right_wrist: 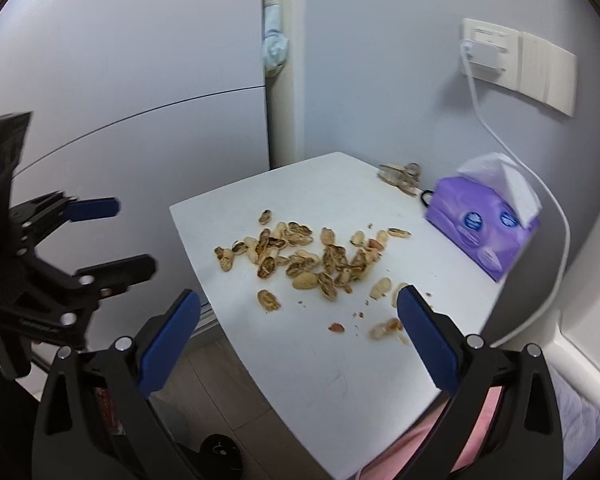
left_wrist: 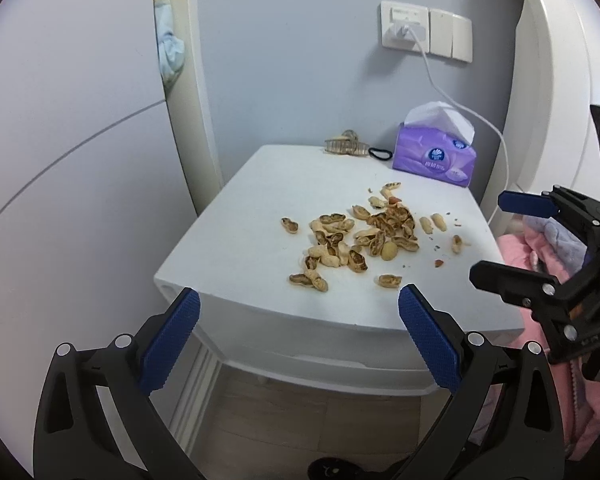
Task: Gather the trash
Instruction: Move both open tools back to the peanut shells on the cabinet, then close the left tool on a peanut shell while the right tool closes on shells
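A scatter of peanut shells (left_wrist: 356, 240) (right_wrist: 300, 260) lies on top of a small white bedside table (left_wrist: 236, 248) (right_wrist: 340, 380). My left gripper (left_wrist: 300, 304) hangs open in front of the table's near edge, short of the shells, with nothing between its blue pads. My right gripper (right_wrist: 300, 306) is open too, over the table's near corner, with loose shells just ahead of its fingers. Each gripper shows in the other's view: the right gripper (left_wrist: 496, 236) off the table's right side, the left gripper (right_wrist: 128, 236) off its left side, both open.
A purple tissue pack (left_wrist: 434, 156) (right_wrist: 484, 224), a hair claw clip (left_wrist: 346, 145) (right_wrist: 400, 176) and a black hair tie (left_wrist: 380, 153) sit at the table's back. A white charger cable (left_wrist: 452, 100) hangs from the wall socket. Pink bedding (left_wrist: 540, 248) lies right of the table.
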`<action>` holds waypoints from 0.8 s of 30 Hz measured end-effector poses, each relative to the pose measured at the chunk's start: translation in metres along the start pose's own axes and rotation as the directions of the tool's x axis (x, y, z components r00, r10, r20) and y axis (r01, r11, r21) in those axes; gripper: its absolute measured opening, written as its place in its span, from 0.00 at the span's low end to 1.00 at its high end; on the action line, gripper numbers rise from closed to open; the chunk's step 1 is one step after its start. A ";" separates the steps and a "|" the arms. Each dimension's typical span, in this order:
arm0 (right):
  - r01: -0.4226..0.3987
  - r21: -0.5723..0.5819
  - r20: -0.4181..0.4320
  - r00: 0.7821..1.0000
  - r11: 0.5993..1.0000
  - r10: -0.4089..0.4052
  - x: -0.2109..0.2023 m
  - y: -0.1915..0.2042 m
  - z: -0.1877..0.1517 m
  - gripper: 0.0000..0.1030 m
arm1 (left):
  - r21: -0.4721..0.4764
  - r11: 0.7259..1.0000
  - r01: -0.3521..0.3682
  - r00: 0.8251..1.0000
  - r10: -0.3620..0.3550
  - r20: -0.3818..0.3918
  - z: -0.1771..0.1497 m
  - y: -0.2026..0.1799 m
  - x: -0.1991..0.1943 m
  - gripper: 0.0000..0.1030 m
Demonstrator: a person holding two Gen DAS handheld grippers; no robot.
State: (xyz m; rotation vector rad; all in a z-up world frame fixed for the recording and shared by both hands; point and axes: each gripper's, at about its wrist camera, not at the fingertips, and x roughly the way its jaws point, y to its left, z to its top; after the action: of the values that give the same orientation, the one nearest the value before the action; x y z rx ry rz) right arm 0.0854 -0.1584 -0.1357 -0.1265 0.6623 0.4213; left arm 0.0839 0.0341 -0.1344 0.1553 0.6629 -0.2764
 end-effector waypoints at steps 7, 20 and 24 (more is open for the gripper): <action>-0.034 0.014 -0.006 0.999 0.999 0.034 0.019 -0.001 0.007 0.77 | 0.000 1.000 0.008 1.000 -0.008 -0.026 0.001 0.002 0.024 0.81; -0.092 0.002 -0.044 0.995 0.996 0.092 0.066 0.006 0.012 0.62 | 0.021 0.999 0.037 0.998 -0.036 -0.049 0.002 0.013 0.056 0.64; -0.098 -0.002 -0.060 0.993 0.995 0.098 0.076 0.006 0.012 0.60 | 0.028 0.998 0.062 0.997 -0.060 -0.052 0.002 0.013 0.062 0.57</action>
State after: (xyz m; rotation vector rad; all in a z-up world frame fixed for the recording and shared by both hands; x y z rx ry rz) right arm 0.1437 -0.1242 -0.1736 -0.1122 0.7288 0.5151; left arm 0.1360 0.0334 -0.1709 0.1708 0.7158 -0.3417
